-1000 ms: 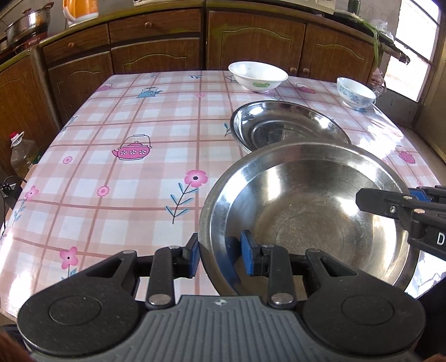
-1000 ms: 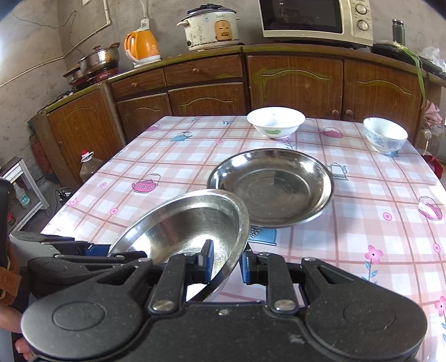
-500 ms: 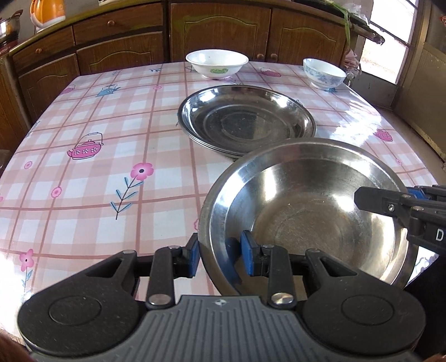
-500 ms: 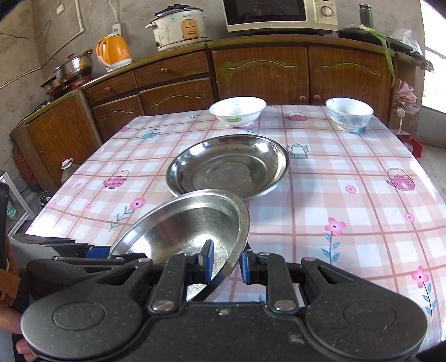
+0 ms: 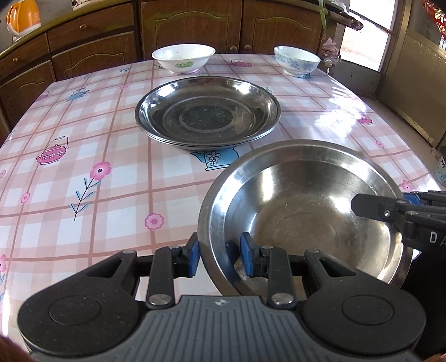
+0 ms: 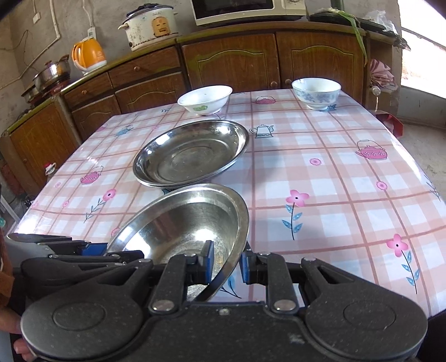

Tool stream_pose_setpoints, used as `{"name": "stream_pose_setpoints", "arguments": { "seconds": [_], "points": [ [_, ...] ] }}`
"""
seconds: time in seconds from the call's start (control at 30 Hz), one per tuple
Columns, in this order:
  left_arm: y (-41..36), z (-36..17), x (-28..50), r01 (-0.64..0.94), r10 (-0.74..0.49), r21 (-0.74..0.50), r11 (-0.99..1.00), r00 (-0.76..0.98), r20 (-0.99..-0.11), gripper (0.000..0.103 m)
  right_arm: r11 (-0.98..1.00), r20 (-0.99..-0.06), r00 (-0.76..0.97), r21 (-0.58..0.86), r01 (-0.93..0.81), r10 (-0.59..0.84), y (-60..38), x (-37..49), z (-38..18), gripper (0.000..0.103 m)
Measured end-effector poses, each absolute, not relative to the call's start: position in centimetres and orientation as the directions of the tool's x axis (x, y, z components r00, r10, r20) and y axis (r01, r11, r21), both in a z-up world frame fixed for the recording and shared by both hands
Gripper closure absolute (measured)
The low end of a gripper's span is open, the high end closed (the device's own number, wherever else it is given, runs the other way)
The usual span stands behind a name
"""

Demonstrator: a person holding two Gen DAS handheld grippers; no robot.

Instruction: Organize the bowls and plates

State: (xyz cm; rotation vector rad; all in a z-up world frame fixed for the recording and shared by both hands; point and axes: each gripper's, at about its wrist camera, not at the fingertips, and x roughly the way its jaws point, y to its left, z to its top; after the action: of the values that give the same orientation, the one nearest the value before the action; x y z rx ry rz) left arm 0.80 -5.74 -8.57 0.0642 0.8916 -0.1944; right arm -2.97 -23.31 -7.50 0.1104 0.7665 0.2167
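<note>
Because both grippers, the left gripper (image 5: 218, 254) and right gripper (image 6: 225, 263), clench opposite rims, the steel plate (image 5: 303, 214) rides tilted, probably clear of the table (image 5: 117, 172), toward the stacked plates (image 5: 207, 111).

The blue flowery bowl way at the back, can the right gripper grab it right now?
Probably not yet. The right gripper is shut on the rim of the steel plate that the left gripper also holds, so its jaws are busy. The blue-patterned bowl sits untouched at the far table edge.

Home kitchen: wooden cabinets (image 6: 228, 64), rice cooker (image 6: 150, 25), microwave (image 6: 248, 11).
</note>
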Motion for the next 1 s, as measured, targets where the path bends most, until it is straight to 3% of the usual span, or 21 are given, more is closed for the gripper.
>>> {"name": "stream_pose_setpoints", "arguments": {
  "seconds": [0.5,0.73,0.93,1.0],
  "points": [
    [-6.2,-8.6,0.7,0.174,-0.096,0.025,0.985,0.651,-0.753,0.073,0.972,-0.685,0.69,0.178,-0.151,0.233,-23.5,-2.3,-8.7,0.078],
    [-5.9,-8.6,0.6,0.159,-0.087,0.024,0.987,0.655,-0.75,0.064,0.971,-0.692,0.682,0.189,-0.146,0.237,-23.5,-2.1,-8.8,0.077],
    [-4.8,-8.0,0.6,0.114,-0.084,-0.01,0.993,0.664,-0.743,0.043,0.976,-0.679,0.704,0.18,-0.119,0.211,-24.0,-2.1,-8.4,0.057],
    [-4.4,-7.6,0.6,0.105,-0.086,-0.021,0.994,0.668,-0.74,0.041,0.977,-0.67,0.712,0.18,-0.115,0.208,-24.2,-2.1,-8.1,0.05]
  ]
}}
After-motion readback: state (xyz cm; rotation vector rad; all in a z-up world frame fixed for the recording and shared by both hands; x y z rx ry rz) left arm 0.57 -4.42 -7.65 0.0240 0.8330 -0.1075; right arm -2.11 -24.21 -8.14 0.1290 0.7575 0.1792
